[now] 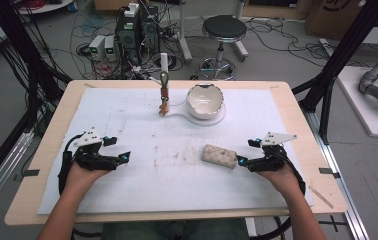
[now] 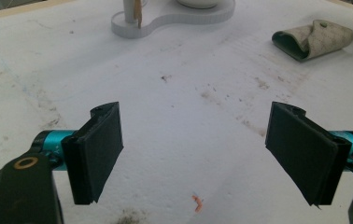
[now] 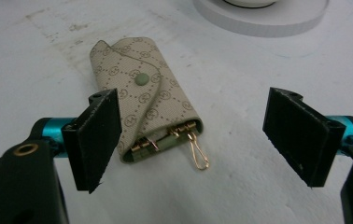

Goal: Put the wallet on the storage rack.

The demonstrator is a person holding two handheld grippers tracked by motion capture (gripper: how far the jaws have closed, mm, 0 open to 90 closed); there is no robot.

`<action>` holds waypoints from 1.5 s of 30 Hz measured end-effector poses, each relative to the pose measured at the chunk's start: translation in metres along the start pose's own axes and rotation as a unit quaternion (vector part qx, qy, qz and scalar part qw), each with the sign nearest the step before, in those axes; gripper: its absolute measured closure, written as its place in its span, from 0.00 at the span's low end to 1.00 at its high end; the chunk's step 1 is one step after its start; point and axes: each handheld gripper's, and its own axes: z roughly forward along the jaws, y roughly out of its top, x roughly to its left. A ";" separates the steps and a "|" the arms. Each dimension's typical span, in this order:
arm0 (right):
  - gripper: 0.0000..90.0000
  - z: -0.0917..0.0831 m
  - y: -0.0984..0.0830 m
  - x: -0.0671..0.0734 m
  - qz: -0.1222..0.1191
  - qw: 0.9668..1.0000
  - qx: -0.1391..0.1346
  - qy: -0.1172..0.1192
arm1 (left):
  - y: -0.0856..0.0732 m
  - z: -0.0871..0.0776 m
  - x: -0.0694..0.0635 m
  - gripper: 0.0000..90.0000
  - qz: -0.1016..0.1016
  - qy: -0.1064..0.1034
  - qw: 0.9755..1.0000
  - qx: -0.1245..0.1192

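Right hand-held gripper [image 1: 242, 152] is sitting low at about 4 o'clock on the counter [image 1: 42, 150], its jaws standing wide apart and gripping nothing. In the right gripper view [image 3: 191, 142], the key pouch [image 3: 143, 100] is lying flat on the white mat [image 1: 127, 190] between and just beyond the two pads, its snap flap closed and a gold clip [image 3: 198, 151] poking out of its near end toward 6 o'clock. From above, the key pouch [image 1: 219, 156] is lying just beside the gripper's tip. Left hand-held gripper [image 1: 118, 149] is resting at about 8 o'clock, jaws likewise wide apart over bare mat. A white bowl [image 1: 205, 101] on its stand [image 1: 177, 114] is sitting at 12 o'clock.
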 end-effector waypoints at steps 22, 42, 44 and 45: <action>0.20 0.057 0.004 0.014 -0.056 0.993 0.096 0.048 | -0.011 -0.009 0.000 0.21 -0.001 0.003 1.000 0.013; 0.36 0.052 0.002 0.010 -0.061 0.993 0.084 0.049 | -0.011 -0.006 -0.003 0.21 0.004 0.000 1.000 0.016; 0.38 0.052 0.002 0.009 -0.066 0.993 0.082 0.048 | -0.011 -0.006 -0.003 0.21 0.004 -0.002 1.000 0.016; 0.38 0.052 0.002 0.009 -0.070 0.993 0.081 0.049 | -0.011 -0.006 -0.003 0.21 0.003 -0.001 1.000 0.016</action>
